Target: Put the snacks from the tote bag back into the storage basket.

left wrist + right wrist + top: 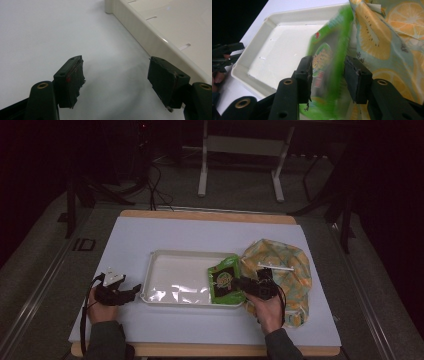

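Snack packet [226,281]: green, in the tray's [165,257] right end, beside the fruit-print bag [282,265].
Handling: likely light, crinkly, slippery; pinch 1 sealed edge.
Right gripper [328,72]: jaws apart, packet loose between.
Left gripper [116,75]: wide, empty.

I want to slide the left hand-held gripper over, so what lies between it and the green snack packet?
In the high view, the bare floor of the white tray separates the left hand-held gripper from the green snack packet.
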A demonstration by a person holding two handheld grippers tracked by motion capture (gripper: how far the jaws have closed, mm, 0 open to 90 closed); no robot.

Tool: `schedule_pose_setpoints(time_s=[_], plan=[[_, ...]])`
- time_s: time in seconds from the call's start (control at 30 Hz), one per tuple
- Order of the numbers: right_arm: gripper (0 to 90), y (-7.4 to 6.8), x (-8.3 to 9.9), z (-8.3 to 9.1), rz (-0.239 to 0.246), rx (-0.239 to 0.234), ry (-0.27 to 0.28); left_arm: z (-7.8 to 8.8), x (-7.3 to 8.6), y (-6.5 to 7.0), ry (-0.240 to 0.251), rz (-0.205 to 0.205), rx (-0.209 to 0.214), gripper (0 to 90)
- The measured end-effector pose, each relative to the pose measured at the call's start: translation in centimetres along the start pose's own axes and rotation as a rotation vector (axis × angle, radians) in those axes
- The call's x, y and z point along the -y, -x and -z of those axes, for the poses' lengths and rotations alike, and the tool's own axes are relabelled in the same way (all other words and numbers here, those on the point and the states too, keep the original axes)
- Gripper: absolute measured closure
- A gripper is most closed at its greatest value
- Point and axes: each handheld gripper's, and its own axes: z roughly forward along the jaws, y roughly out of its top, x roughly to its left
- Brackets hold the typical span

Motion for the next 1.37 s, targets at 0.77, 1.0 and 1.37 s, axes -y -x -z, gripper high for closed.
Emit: schedule_pose_setpoints(time_s=[0.77, 1.0, 1.37], plan=[[63.8, -0.4, -1.3, 1.5, 0.127, 0.051, -0.029, 0.0, 0.0, 0.0, 0.002, 0.003, -0.001, 29.5], [74.6, -0.4, -2.1, 2.5, 0.170, 0.090, -0.028, 0.0, 0.0, 0.0, -0.001, 0.004, -0.002, 29.5], [80.6, 1.9, -3.4, 4.9, 0.161, 0.156, 0.008, -0.2, -0.1, 0.0, -0.026, 0.007, -0.009, 28.8]])
